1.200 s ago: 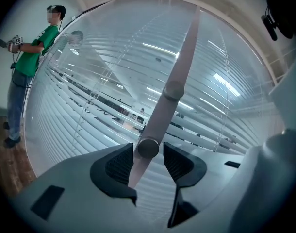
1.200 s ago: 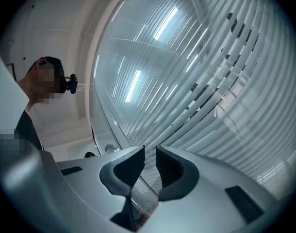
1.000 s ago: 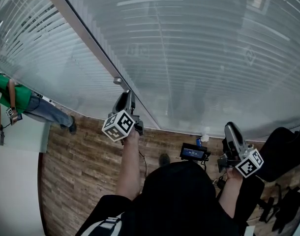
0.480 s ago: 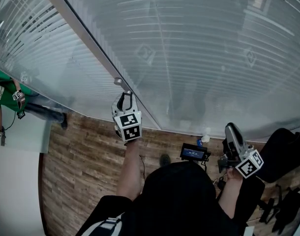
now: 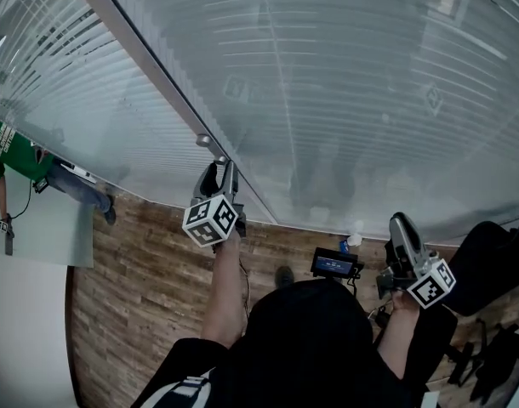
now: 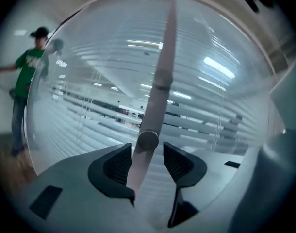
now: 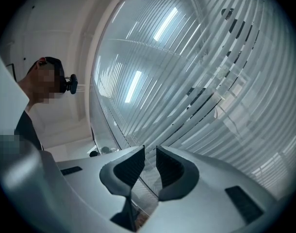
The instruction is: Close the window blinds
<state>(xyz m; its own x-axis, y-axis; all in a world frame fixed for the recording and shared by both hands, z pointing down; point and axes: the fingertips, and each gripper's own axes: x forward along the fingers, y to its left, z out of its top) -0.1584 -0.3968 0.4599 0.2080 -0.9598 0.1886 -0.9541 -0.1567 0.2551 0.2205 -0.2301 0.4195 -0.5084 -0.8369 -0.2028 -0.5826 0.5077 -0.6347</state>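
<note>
White slatted blinds (image 5: 353,75) hang behind the glass, their slats nearly flat. A pale tilt wand (image 5: 203,140) runs down the pane to my left gripper (image 5: 219,170). In the left gripper view the wand (image 6: 157,91) passes between the pads, its round end cap level with them. My left gripper (image 6: 145,152) is open: its jaws have just been opening, and a gap shows on the wand's right side. My right gripper (image 5: 397,221) is held low at the right, away from the wand. Its jaws (image 7: 150,157) stand a little apart with nothing between them.
A person in a green shirt (image 5: 13,147) stands beyond the glass at the left, also seen as the green-shirted person (image 6: 29,67). Wooden floor (image 5: 149,287) lies below. A small screen device (image 5: 334,263) and dark gear (image 5: 489,253) sit low right.
The left gripper rolled about the wand and its jaws opened off it. The person in green shifted at the left. The right gripper stayed put.
</note>
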